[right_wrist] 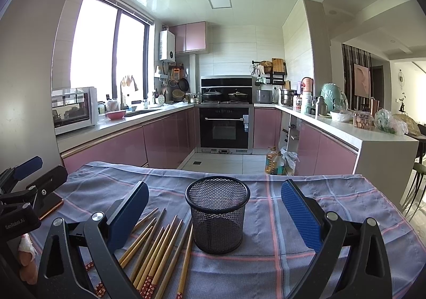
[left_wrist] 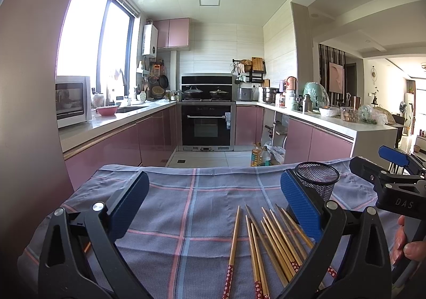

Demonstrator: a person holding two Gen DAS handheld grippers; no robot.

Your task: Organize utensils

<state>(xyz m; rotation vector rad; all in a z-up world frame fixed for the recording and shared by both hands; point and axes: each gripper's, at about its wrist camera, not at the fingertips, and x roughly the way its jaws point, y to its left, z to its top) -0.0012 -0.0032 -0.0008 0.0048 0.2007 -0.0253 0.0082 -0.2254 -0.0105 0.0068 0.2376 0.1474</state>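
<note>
Holding both grippers low over the plaid tablecloth (left_wrist: 186, 208), we've got the kitchen straight ahead. Left gripper (left_wrist: 214, 203) sits on the left side of the table w/ jaws spread wide, nothing between them; in the right wrist view only its black body shows at the left edge, a bit of the hand under it. Chopsticks (left_wrist: 269, 243) lie loose on the cloth in a rough fan, tips pointing away from us, red patterned ends toward us. They're inside the left gripper's span but toward its right finger (left_wrist: 298, 203), one or two passing under it; not touching the pads as far as we can tell. Right of the chopsticks stands the black mesh holder (right_wrist: 217, 215), upright, open top, looks empty. Right gripper (right_wrist: 215, 212) is also wide open, w/ the holder centred between its fingers and apart from both pads. Chopsticks (right_wrist: 159, 248) pass under its left finger (right_wrist: 127, 215), just beside the holder's base.
</note>
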